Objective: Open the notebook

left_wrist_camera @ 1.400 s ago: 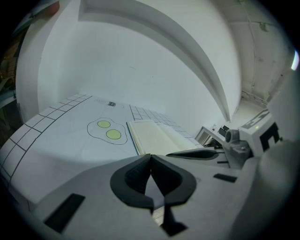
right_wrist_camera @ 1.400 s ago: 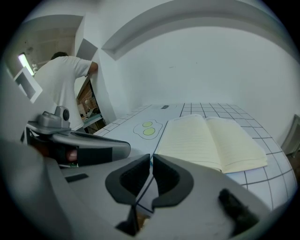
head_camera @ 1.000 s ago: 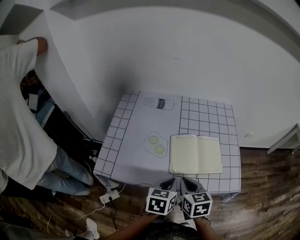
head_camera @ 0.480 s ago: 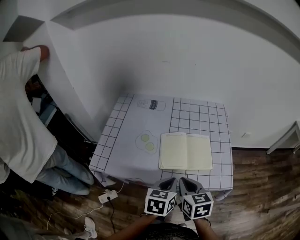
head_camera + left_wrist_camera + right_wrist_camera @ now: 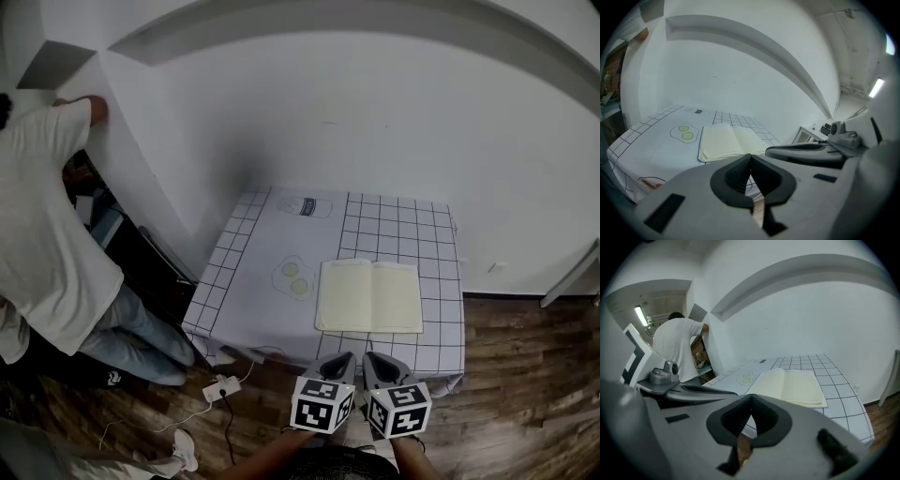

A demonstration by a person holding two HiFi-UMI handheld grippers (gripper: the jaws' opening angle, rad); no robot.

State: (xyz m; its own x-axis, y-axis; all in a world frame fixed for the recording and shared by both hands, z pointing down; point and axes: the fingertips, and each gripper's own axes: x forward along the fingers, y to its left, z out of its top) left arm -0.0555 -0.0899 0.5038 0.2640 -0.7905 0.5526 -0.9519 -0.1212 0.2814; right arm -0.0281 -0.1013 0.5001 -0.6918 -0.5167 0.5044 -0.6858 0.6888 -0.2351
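Note:
The notebook (image 5: 368,296) lies open and flat on the small table (image 5: 253,281), its cream pages facing up. It also shows in the left gripper view as the notebook (image 5: 726,140) and in the right gripper view as the notebook (image 5: 790,386). My left gripper (image 5: 339,361) and right gripper (image 5: 372,360) hang side by side in front of the table's near edge, well short of the notebook. Both are shut with nothing between their jaws, seen as the left gripper (image 5: 750,157) and the right gripper (image 5: 751,398).
The table's white cloth carries a black grid, a fried-egg drawing (image 5: 292,276) left of the notebook and a printed label (image 5: 307,206) at the back. A person in a white shirt (image 5: 47,253) stands at the left by a wall. A power strip (image 5: 223,386) and cables lie on the wooden floor.
Both grippers have drawn back from the table together and risen a little. The notebook stays open. The person at the left has shifted slightly.

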